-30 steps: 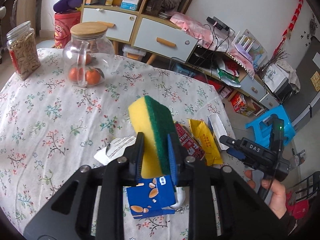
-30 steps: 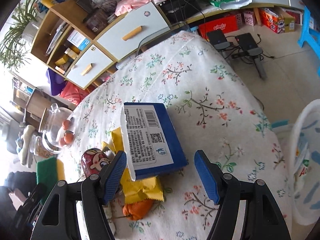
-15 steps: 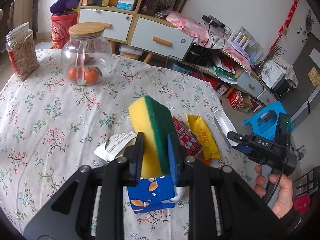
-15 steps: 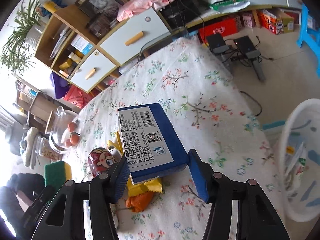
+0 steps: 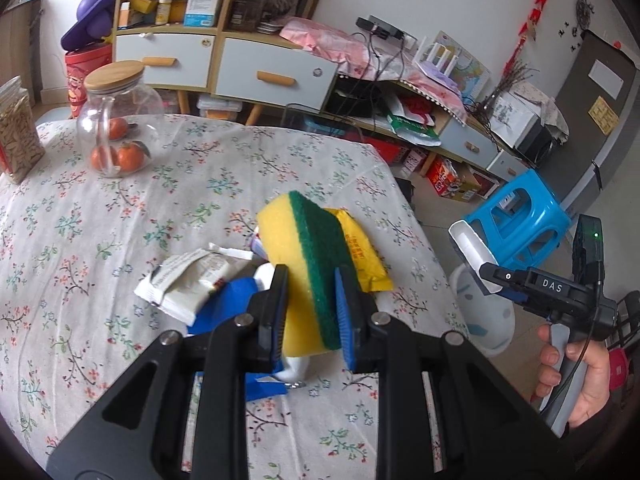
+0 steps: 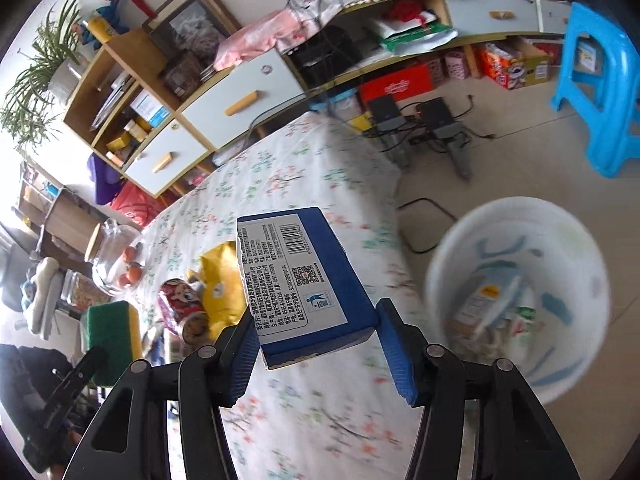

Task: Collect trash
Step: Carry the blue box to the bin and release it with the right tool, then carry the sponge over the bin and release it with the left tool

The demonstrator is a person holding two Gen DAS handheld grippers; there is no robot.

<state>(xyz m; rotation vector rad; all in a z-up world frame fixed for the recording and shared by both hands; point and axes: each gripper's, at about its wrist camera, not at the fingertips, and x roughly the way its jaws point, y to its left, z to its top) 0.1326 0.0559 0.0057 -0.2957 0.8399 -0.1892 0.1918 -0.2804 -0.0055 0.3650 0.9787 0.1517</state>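
Observation:
My left gripper (image 5: 310, 300) is shut on a yellow-and-green sponge (image 5: 304, 256) and holds it above the floral table. Under it lie a white wrapper (image 5: 188, 280), a yellow packet (image 5: 364, 252) and a blue carton (image 5: 228, 308). My right gripper (image 6: 316, 340) is shut on a blue box (image 6: 296, 280) with a white barcode label, lifted near the table's edge. The white trash bin (image 6: 516, 292) with wrappers inside stands on the floor to its right. The right gripper also shows in the left wrist view (image 5: 476, 256).
A glass jar of oranges (image 5: 116, 120) and a jar of snacks (image 5: 16, 132) stand at the table's far left. A red can (image 6: 180, 300) and a yellow packet (image 6: 220, 284) lie on the table. A blue stool (image 5: 516, 220) stands beyond the bin.
My right gripper closed on the blue box, lifted it and carried it right toward the bin. My left gripper with the sponge shifted slightly over the trash pile.

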